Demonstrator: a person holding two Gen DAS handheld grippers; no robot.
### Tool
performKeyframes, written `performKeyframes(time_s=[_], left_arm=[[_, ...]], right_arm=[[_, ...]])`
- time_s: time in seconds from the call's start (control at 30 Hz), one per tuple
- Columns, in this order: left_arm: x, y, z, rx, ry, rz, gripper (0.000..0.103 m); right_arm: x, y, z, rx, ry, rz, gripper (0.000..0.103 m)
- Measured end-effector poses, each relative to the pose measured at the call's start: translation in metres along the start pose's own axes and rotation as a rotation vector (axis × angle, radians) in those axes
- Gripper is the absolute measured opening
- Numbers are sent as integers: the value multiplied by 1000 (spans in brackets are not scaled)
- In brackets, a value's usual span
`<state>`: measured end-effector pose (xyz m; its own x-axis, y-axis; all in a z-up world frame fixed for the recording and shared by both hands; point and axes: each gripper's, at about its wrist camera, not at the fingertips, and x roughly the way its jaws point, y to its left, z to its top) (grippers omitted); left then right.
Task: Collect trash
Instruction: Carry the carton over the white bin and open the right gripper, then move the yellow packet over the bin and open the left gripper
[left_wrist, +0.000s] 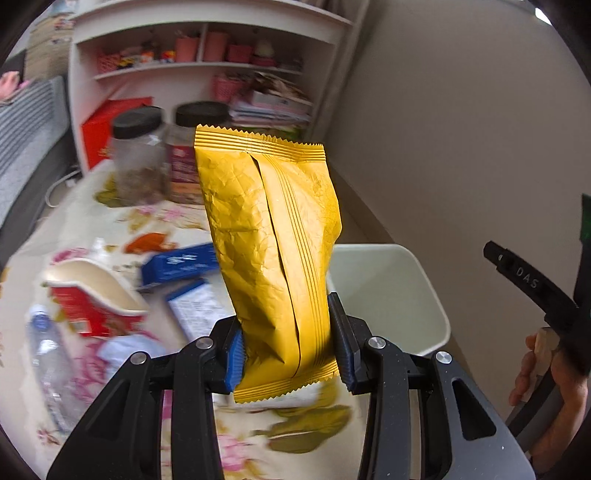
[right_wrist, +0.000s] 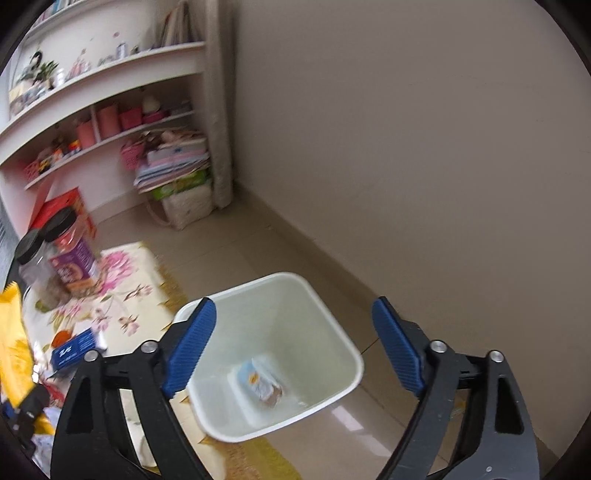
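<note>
Two blue pads of the left gripper (left_wrist: 286, 349) pinch the yellow wrapper (left_wrist: 271, 236) near its lower crimped seal, holding it upright above the floral tablecloth (left_wrist: 236, 443). It looks light, crinkly and slick, so a grip low across the flat body, just above the seal, seems safest. The right gripper (right_wrist: 295, 345) hangs with its jaws spread wide and empty over the white bin (right_wrist: 354, 373). Only the right view shows a small packet (right_wrist: 262, 384) lying on the bin's bottom; only the left shows the red cup (left_wrist: 92, 302), blue box (left_wrist: 177, 264) and plastic bottle (left_wrist: 48, 354) on the table beyond.
</note>
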<state>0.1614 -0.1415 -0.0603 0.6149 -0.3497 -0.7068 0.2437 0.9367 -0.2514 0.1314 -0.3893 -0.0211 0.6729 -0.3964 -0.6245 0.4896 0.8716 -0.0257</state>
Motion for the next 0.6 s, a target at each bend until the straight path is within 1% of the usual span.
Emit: performKeyframes(time_s=[0.17,0.3,0.33,0.4,0.43,0.5,0.53,0.6], left_arm=[[27,-41,7,14,43,-50,40],[44,-75,14,39,70,-73,40],[48,-82,15,46,74,-79,40],[56,-96,18,63,90,-101,44],[60,-102,20,69,101,-110,50],[69,-113,23,75,122,-112,76],[71,-116,23,75,126,-109,79],[73,-121,22,73,132,-104,81]], right_arm=[[-3,-30,9,67,-15,-9,88],[-6,-46,14,109,-19,-5,88],[-6,-50,15,121,-22,-7,88],[-6,-57,17,143,-28,-10,89],[-8,-63,18,156,-30,-12,90],[-8,-68,20,177,-33,-16,90],[-8,-72,20,190,-33,-17,90],[-9,-74,20,199,-37,-22,93]])
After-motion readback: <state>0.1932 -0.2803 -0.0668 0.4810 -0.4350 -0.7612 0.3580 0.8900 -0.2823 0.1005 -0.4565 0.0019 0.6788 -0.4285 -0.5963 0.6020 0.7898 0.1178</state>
